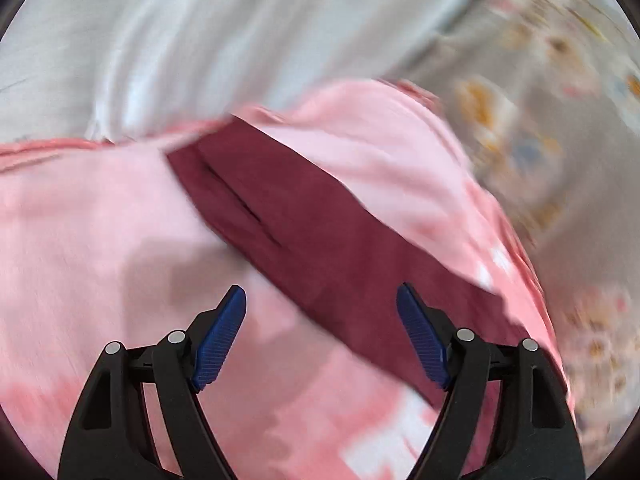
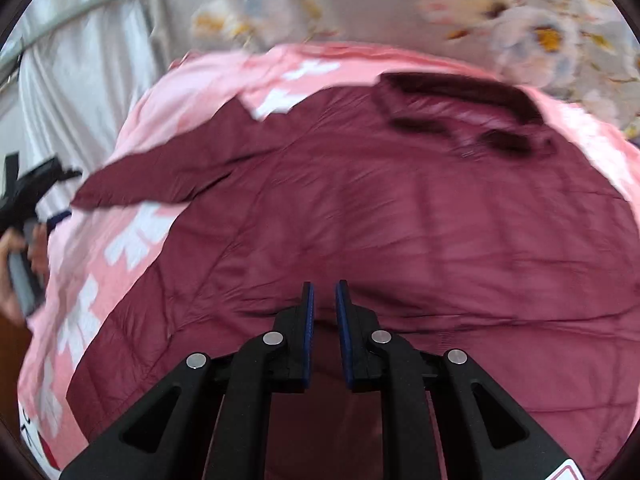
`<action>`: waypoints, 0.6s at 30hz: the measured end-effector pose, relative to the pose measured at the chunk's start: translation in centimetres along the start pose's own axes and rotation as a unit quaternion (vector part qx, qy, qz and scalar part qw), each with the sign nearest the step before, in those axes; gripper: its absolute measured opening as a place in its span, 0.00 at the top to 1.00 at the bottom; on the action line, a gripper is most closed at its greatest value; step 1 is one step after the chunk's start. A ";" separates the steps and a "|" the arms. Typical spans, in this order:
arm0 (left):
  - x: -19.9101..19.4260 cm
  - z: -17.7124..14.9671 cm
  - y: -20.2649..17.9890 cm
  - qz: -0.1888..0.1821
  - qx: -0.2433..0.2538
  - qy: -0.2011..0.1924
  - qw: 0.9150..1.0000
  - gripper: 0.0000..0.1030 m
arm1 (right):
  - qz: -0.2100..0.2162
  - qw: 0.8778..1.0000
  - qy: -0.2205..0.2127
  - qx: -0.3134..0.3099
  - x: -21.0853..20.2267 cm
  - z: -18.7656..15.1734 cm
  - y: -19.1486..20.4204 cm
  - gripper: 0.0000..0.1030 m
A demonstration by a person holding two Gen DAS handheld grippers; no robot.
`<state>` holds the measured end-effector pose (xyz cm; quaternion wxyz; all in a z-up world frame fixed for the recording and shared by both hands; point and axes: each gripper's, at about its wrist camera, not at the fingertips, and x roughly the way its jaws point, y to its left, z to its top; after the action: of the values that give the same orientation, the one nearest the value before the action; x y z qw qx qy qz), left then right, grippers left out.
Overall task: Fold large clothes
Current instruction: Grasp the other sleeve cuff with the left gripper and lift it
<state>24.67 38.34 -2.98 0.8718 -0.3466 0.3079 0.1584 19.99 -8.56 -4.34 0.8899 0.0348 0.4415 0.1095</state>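
A maroon quilted jacket [image 2: 400, 220] lies spread on a pink blanket [image 2: 192, 92], its dark collar [image 2: 460, 96] at the far side. One sleeve [image 2: 160, 176] stretches out to the left. My right gripper [image 2: 324, 283] hovers over the jacket's body, its blue pads a narrow gap apart with no cloth pinched between them. In the left wrist view the sleeve [image 1: 312, 232] runs diagonally across the pink blanket [image 1: 80, 220]. My left gripper [image 1: 321, 289] stands wide open above it, holding nothing. Both views are motion-blurred.
A grey sheet with flower print [image 2: 360, 0] lies beyond the blanket, also seen as the floral sheet [image 1: 540, 140]. White draped fabric [image 1: 200, 40] hangs at the left. A hand [image 2: 12, 280] holding the other gripper [image 2: 36, 188] shows at the left edge.
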 end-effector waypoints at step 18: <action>4.1 5.3 1.8 -0.068 -0.080 0.008 0.994 0.95 | -0.014 1.000 0.004 0.001 2.4 -1.4 0.0 0.88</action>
<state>29.21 43.60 -3.47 0.8473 -0.4368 0.2769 0.1205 20.28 -8.04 -7.03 0.8895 0.0290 0.4457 0.0963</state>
